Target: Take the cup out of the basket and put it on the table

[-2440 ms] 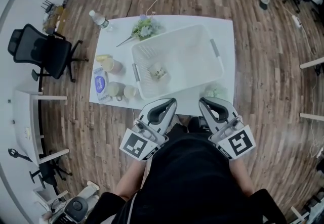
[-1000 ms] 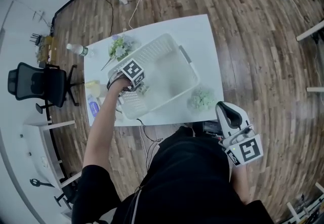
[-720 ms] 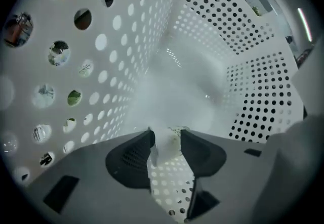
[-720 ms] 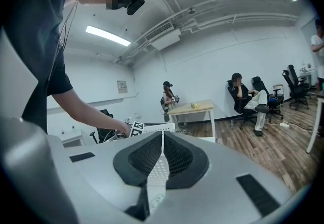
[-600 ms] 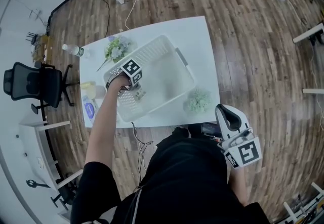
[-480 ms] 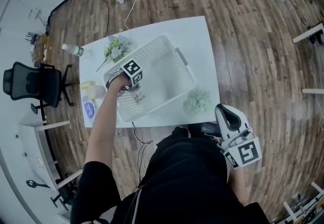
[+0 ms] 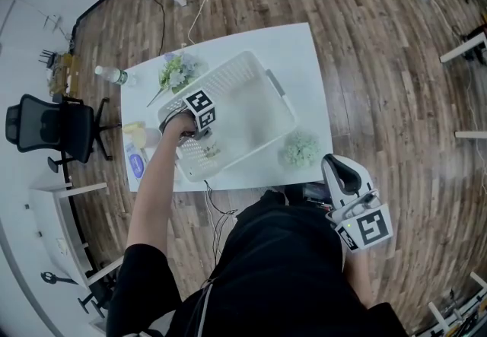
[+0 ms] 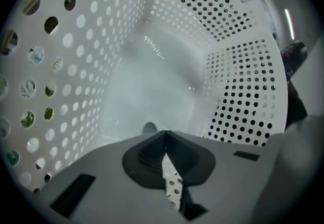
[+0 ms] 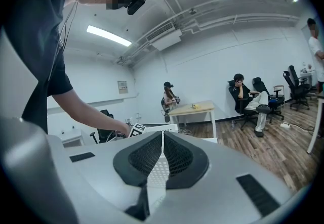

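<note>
The white perforated basket (image 7: 262,81) stands on the white table (image 7: 312,61). The small patterned cup (image 7: 209,150) lies at the basket's near-left end. My left gripper (image 7: 202,132) points steeply down into the basket just beside the cup. Its jaws have just been closing. In the left gripper view they meet at the tips (image 8: 163,132) with nothing seen between them, over the basket's floor (image 8: 152,81). A small grey rounded bit (image 8: 149,127) peeks past the tips; I cannot tell what it is. My right gripper (image 7: 340,168) (image 9: 162,133) is shut and empty near my body.
A green flower bunch (image 7: 299,150) lies at the table's near right, another bunch (image 7: 176,71) at the far left. A bottle (image 7: 114,74), pale cups (image 7: 138,132) and a blue packet (image 7: 134,164) sit left of the basket. An office chair (image 7: 46,124) stands beyond.
My left arm has left my body and reached into the basket's near-left end, then sunk a little deeper. The right gripper has stayed near my body.
</note>
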